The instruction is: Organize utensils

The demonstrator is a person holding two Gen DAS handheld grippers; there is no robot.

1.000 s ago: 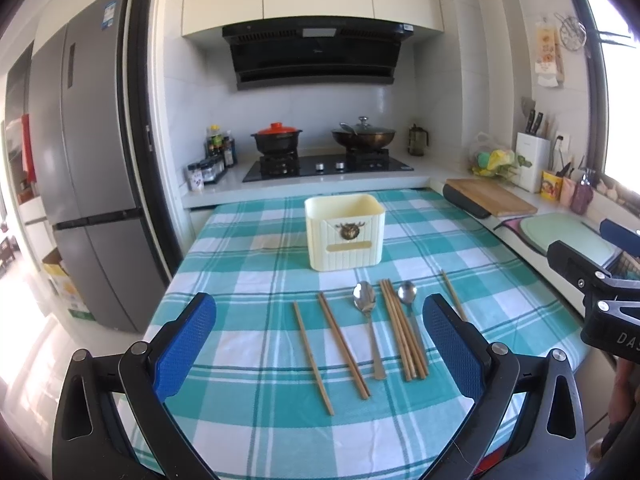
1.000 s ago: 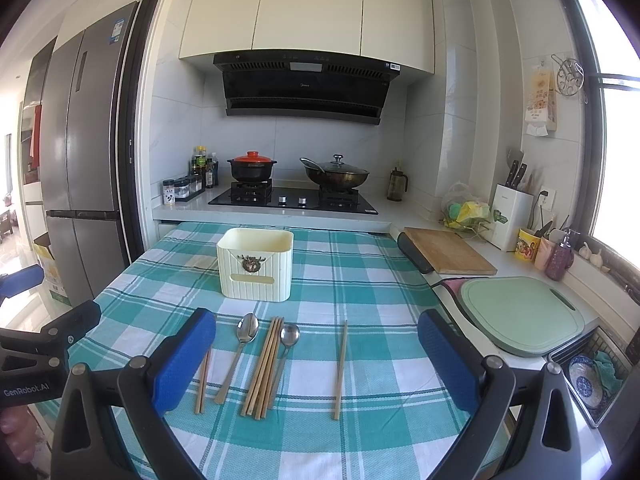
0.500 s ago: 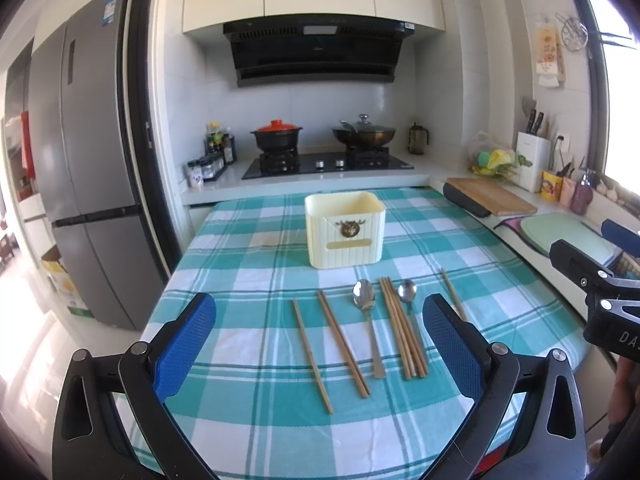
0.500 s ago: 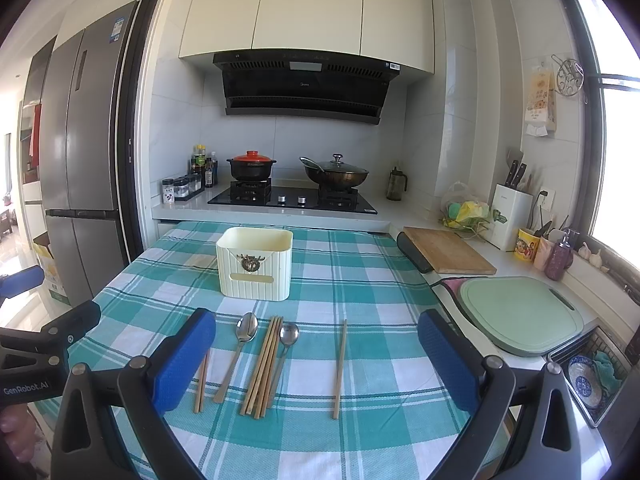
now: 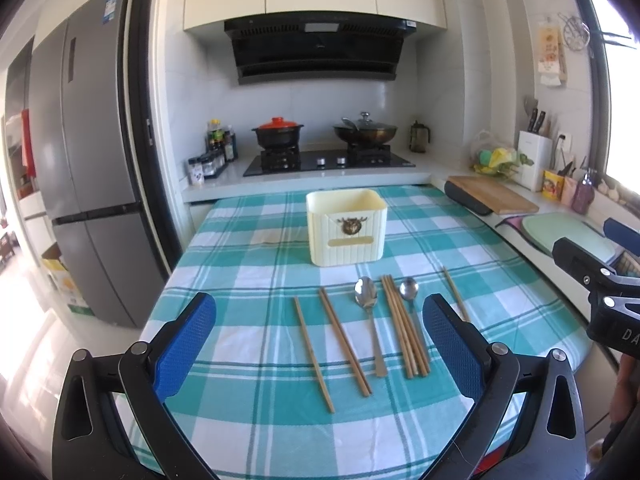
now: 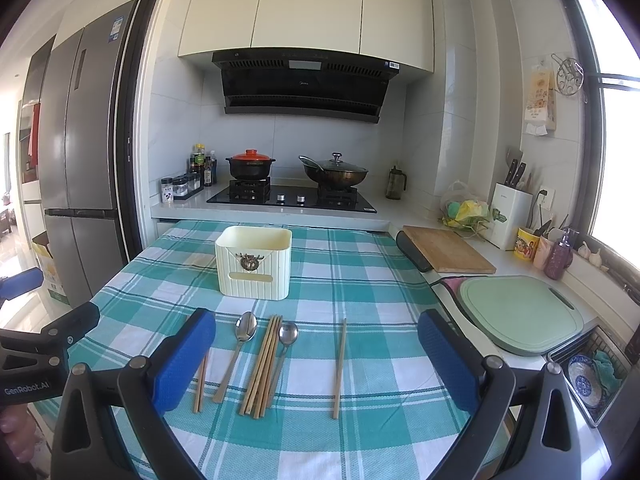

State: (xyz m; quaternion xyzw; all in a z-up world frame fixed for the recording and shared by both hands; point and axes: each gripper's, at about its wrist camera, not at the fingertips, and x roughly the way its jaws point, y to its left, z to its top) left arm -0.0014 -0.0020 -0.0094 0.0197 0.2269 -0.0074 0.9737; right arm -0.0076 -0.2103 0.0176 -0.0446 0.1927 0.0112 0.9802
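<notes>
1. Blue rubber pads line both tools. The left gripper (image 5: pixel 320 344) hangs above the near edge of the table with its jaws spread wide and nothing between them; the right gripper (image 6: pixel 316 360) is likewise wide apart and empty, level with it on the other side.
2. Both point forward and slightly down over the checked tablecloth (image 5: pixel 248 280), neither touching anything. Each shows at the edge of the other's view, so they are held side by side but well apart.
3. Just beyond the fingertips lie the utensils in a loose row: a single chopstick (image 5: pixel 314 354) farthest left, a pair of chopsticks (image 5: pixel 345 340) beside it, the large spoon (image 5: pixel 370 320), a bundle of chopsticks (image 5: pixel 404 328) touching the small spoon (image 5: pixel 410 292), and one lone chopstick (image 6: pixel 340 366) off to the right.
4. Farther back stands the cream utensil holder (image 5: pixel 346 227), upright, open-topped and seemingly empty.
5. Nothing appears sorted yet, so this reads as the opening step: choosing a first piece. The next move likely calls for lowering one gripper over a thin, flat-lying stick or spoon handle and closing low against the cloth, since such slim items can slip or roll.
</notes>
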